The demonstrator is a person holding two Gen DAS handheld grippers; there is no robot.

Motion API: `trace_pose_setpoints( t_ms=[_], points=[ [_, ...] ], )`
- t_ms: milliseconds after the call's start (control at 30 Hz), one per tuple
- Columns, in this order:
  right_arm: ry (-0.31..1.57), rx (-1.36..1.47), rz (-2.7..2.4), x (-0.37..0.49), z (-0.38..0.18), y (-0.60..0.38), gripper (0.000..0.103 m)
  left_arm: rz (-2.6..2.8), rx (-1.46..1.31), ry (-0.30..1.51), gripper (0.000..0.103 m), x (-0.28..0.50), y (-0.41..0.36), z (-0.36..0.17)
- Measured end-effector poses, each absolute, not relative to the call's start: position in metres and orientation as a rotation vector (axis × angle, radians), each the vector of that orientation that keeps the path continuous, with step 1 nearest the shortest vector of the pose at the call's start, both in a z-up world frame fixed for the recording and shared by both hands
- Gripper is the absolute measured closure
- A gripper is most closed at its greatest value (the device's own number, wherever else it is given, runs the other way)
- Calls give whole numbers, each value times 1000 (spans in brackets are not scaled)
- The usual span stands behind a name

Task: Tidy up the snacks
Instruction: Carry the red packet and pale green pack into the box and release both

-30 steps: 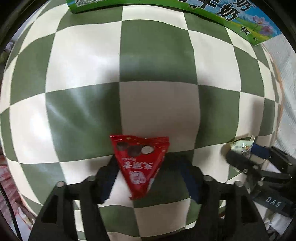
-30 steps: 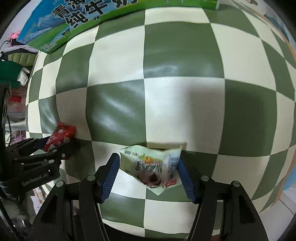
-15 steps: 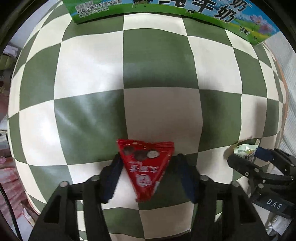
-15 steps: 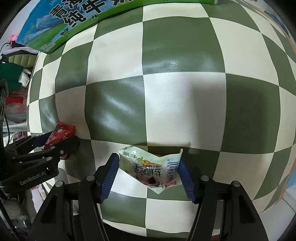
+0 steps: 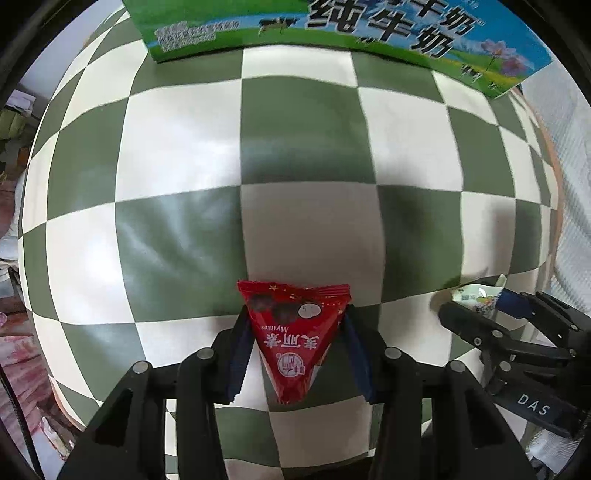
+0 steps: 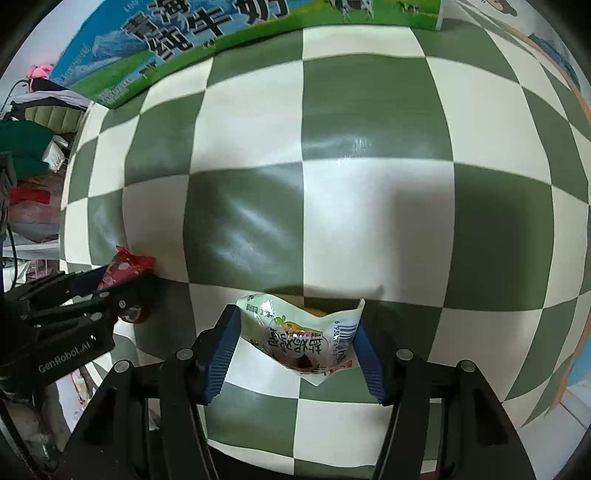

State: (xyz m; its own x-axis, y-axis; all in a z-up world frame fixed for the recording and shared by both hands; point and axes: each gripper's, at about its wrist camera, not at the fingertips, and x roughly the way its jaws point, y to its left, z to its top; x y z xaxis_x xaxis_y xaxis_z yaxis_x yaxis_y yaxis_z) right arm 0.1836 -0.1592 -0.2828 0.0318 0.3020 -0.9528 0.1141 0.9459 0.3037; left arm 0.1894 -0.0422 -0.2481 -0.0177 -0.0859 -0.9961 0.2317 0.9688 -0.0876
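Two packets: your left tongs [image 5: 295, 345] pinch the red triangular snack packet [image 5: 293, 336], point hanging down; right tongs [image 6: 295, 349] have just been closing on the white snack pouch [image 6: 303, 338], milk carton [image 6: 192, 33] beyond.

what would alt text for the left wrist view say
The left hand-held gripper is shut on a red triangular snack packet above a green-and-white checkered tablecloth. A green milk carton box lies at the far edge; the right hand-held gripper holds a pale packet at right.
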Motion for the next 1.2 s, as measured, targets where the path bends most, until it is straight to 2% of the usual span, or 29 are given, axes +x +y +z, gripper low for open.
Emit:
trace_pose_setpoints(
  t_ms=[167, 367, 533, 700, 867, 1033, 1067, 1100, 1133, 1167, 1200],
  points=[
    [1502, 351, 164, 190, -260, -173, 41, -281, 98, 1541, 59, 195, -49, -230],
    [1420, 370, 181, 214, -214, -193, 41, -354, 34, 1483, 59, 216, -62, -181],
    [1291, 388, 185, 259, -150, -225, 41, -435, -36, 1388, 59, 263, -76, -114],
    [1201, 375, 169, 321, -106, -243, 41, -452, -29, 1347, 59, 328, -95, -85],
    [1245, 367, 142, 385, -112, -256, 40, -390, 14, 1395, 59, 393, -106, -99],
    [1409, 413, 128, 420, -159, -258, 37, -333, 9, 1561, 57, 429, -104, -145],
    [1429, 410, 118, 424, -165, -258, 30, -322, 0, 1568, 55, 430, -102, -148],
    [1438, 401, 112, 422, -170, -258, 15, -316, -5, 1568, 47, 432, -101, -152],
    [1442, 389, 102, 421, -172, -257, 9, -308, 0, 1565, 42, 434, -101, -154],
    [1443, 362, 86, 422, -173, -256, 7, -300, 5, 1565, 25, 433, -100, -155],
    [1444, 338, 77, 421, -172, -256, 7, -293, 8, 1561, 15, 434, -100, -155]
  ],
)
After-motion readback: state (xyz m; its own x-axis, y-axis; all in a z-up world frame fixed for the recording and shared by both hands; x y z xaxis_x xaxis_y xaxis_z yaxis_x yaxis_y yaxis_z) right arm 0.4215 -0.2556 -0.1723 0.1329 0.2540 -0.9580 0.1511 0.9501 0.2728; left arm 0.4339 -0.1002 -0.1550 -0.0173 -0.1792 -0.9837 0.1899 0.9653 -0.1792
